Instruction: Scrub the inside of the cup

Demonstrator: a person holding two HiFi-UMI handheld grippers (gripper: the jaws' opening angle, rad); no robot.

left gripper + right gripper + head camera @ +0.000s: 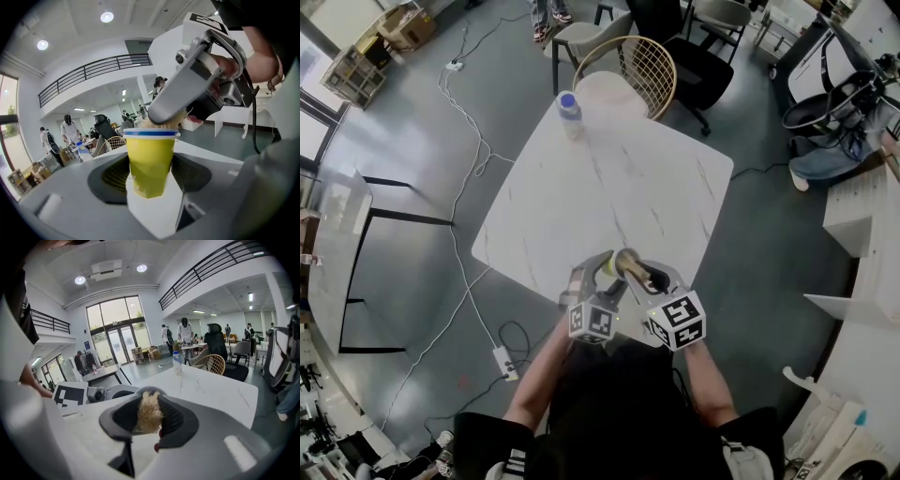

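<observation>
The left gripper (151,177) has its jaws clamped on the sides of the yellow cup (151,159), holding it upright, mouth up, above the near edge of the white table (619,178), probably so that the mouth is open to the other tool. The right gripper (149,417) is pinched on a tan fibrous scrubber (149,412), and in the left gripper view its nose comes down at a slant onto the cup's blue rim, the tuft sitting right at the mouth. This looks like the scrubbing itself, or its start. Nothing of the cup's inside shows, so whether it holds water cannot be told. A capped bottle (570,112) stands well apart at the table's far corner.
</observation>
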